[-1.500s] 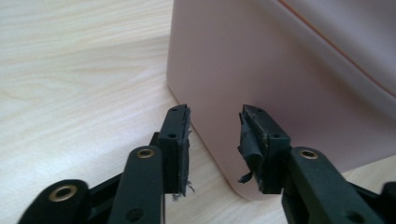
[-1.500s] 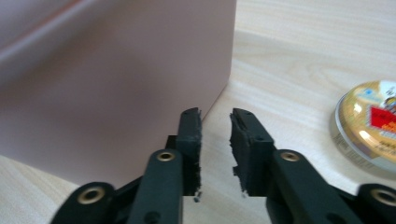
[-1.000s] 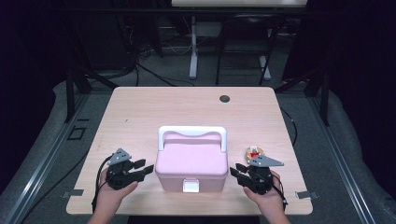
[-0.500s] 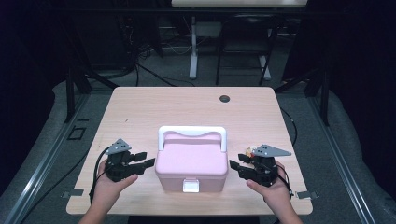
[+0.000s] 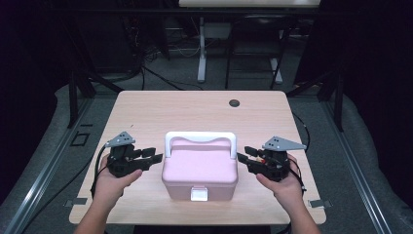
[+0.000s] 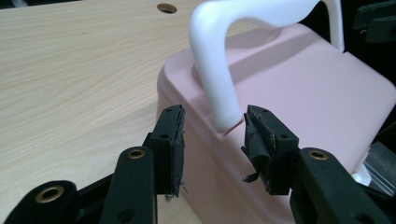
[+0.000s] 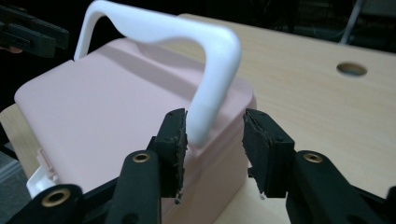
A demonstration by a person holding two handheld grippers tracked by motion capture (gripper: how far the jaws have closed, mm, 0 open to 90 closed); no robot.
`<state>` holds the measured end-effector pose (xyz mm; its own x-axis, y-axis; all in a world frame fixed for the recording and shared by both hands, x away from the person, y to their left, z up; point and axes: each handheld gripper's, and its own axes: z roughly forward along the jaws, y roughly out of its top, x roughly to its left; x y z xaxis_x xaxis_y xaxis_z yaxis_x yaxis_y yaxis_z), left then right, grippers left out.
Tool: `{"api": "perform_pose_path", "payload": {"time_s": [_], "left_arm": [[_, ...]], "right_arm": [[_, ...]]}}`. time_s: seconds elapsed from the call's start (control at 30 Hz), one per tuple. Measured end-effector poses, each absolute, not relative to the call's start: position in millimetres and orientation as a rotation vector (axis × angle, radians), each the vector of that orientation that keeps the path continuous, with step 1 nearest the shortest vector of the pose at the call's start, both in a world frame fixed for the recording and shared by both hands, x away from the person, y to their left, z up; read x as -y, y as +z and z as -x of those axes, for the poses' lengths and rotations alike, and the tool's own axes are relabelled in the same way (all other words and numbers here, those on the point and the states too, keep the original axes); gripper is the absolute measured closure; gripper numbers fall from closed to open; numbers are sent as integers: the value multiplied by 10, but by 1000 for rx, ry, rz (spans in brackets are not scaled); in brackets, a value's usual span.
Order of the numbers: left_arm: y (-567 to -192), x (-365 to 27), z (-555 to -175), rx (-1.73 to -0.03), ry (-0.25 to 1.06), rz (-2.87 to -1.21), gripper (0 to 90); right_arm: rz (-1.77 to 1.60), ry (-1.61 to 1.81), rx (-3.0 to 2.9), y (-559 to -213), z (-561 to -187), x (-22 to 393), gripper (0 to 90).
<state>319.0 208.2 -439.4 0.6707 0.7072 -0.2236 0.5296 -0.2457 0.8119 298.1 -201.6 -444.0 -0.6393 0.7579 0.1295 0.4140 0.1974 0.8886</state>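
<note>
At the near middle of the light wooden table (image 5: pixel 146 117) sits a pink lidded box (image 5: pixel 199 171) with a raised white handle (image 5: pixel 200 138) and a white latch (image 5: pixel 197 194) on its front face. The left gripper (image 5: pixel 152 157) is held at the box's left side, its jaws parted and empty with their tips just short of the handle's left foot, and the right gripper (image 5: pixel 243 157) mirrors it at the right side, jaws likewise apart around nothing, close by the handle's right foot. Farther back, a small round hole (image 5: pixel 234 103) marks the tabletop near its far edge.
</note>
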Motion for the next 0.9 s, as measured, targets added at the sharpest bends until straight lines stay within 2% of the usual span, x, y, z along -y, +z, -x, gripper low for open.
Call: {"api": "perform_pose_path", "payload": {"time_s": [0.1,0.37,0.9], "left_arm": [[-4321,-2058,-3232,-966,246,-1913,535],[-4250,-1984,-3338,-955,224,-1893,548],[-4485,-1861,-3411,-946,170,-1938,581]], "right_arm": [[-1090,1431,-2144,-4345,-3034,1979,604],[-1027,1414,-2179,-4217,-3164,1888,576],[-1095,1398,-2221,-4481,-3244,1860,577]]}}
